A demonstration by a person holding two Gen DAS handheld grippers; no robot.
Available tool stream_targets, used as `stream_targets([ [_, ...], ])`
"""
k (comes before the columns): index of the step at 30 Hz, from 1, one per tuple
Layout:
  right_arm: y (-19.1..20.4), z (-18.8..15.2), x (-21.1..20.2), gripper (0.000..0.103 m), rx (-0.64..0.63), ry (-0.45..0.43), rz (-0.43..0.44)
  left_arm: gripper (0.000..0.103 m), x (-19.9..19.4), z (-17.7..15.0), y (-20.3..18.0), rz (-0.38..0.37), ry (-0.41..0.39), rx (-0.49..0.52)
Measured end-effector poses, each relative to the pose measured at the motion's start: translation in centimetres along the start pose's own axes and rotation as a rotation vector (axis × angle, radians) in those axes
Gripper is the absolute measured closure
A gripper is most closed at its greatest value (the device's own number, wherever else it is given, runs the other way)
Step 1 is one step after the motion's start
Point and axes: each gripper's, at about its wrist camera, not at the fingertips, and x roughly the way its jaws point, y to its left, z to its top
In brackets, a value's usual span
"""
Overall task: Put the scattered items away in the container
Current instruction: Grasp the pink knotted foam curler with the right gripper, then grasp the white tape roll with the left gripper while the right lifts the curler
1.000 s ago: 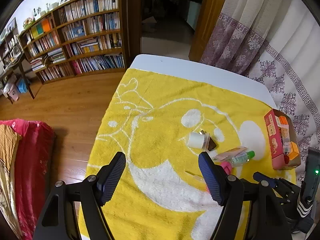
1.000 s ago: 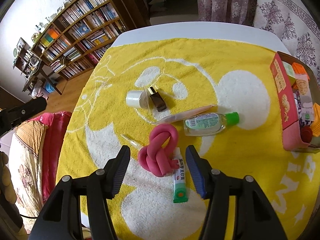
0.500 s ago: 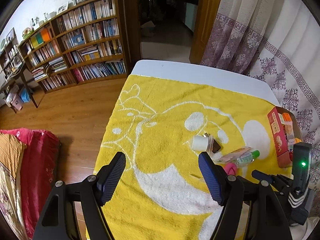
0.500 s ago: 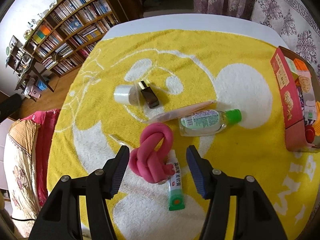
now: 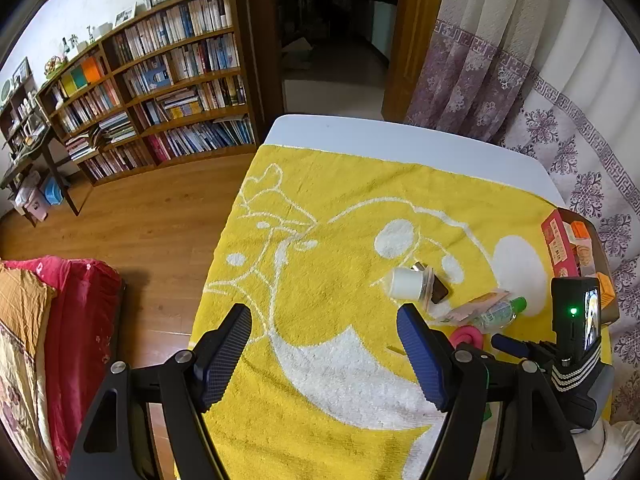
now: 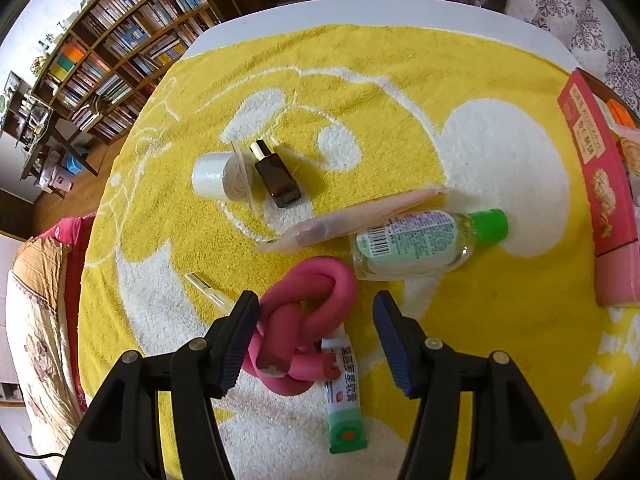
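On the yellow towel (image 6: 400, 60) lie a knotted pink foam roller (image 6: 308, 312), a green-and-white ointment tube (image 6: 345, 404), a clear bottle with a green cap (image 6: 420, 240), a pale sachet (image 6: 352, 218), a brown vial (image 6: 276, 174), a white jar (image 6: 212, 174) and a thin clear stick (image 6: 208, 290). The red container box (image 6: 600, 184) stands at the right edge. My right gripper (image 6: 316, 336) is open, its fingers on either side of the pink roller. My left gripper (image 5: 324, 354) is open and empty above the towel's left half; the jar (image 5: 406, 283) lies to its right.
The towel covers a white table (image 5: 400, 140). A bookshelf (image 5: 160, 92) and wooden floor (image 5: 140, 220) lie to the left, a red-covered bed (image 5: 60, 340) at lower left, patterned curtains (image 5: 540, 92) behind the table. The other gripper's body (image 5: 576, 328) shows at right.
My right gripper has come down and forward, so the pink roller now sits between its fingers. My left gripper has drawn back and up, away from the items.
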Motion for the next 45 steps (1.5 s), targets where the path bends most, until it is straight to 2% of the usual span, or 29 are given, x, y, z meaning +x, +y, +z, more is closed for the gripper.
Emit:
stream_targets([
  [5, 0.2, 0.0, 0.1, 0.040, -0.030, -0.003, 0.005, 0.026, 0.3, 0.1, 0.0, -0.004, 0.005, 0.001],
  [7, 0.2, -0.1, 0.0, 0.051, -0.039, -0.008, 0.019, 0.026, 0.5, 0.2, 0.0, -0.009, 0.010, 0.002],
  [9, 0.2, -0.2, -0.1, 0.053, -0.049, -0.010, 0.025, 0.026, 0.6, 0.3, -0.1, -0.013, 0.012, 0.003],
  [11, 0.1, -0.4, -0.4, 0.065, -0.053, -0.015, 0.048, 0.026, 0.7, 0.4, -0.2, -0.020, 0.014, 0.005],
  [12, 0.1, -0.4, -0.5, 0.082, -0.053, -0.010, 0.082, 0.026, 0.8, 0.4, -0.3, -0.023, 0.016, 0.006],
  [18, -0.9, -1.3, -1.3, 0.082, -0.031, -0.008, 0.113, 0.026, 1.6, 0.6, -1.1, -0.057, 0.037, 0.022],
  [21, -1.7, -1.8, -2.2, 0.088, -0.009, -0.023, 0.123, 0.026, 1.9, 0.7, -1.7, -0.074, 0.047, 0.034],
  [26, -2.6, -2.0, -3.4, 0.088, 0.011, -0.050, 0.129, 0.026, 2.4, 0.7, -2.9, -0.112, 0.073, 0.081],
  [29, -3.3, -1.9, -2.9, 0.086, 0.053, -0.024, 0.139, 0.026, 2.3, 0.7, -3.2, -0.117, 0.071, 0.094],
  [30, -3.5, -1.9, -2.7, 0.076, 0.069, -0.011, 0.145, 0.026, 2.2, 0.7, -3.3, -0.116, 0.070, 0.097],
  [31, -3.8, -1.9, -2.6, 0.058, 0.081, -0.005, 0.145, 0.026, 2.2, 0.7, -3.2, -0.116, 0.070, 0.098],
  [33, -4.0, -2.1, -2.7, 0.037, 0.098, -0.013, 0.131, 0.026, 2.2, 0.7, -3.1, -0.115, 0.071, 0.094],
  [36, -3.8, -2.0, -2.9, 0.036, 0.073, -0.036, 0.103, 0.026, 2.3, 0.6, -2.8, -0.113, 0.077, 0.085],
  [44, -4.1, -2.2, -0.8, 0.036, 0.022, 0.003, 0.039, 0.026, 2.7, -0.1, -2.8, -0.117, 0.103, 0.075],
  [45, -4.4, -2.2, -0.5, 0.043, 0.021, 0.011, 0.039, 0.026, 2.7, -0.2, -2.9, -0.119, 0.107, 0.076],
])
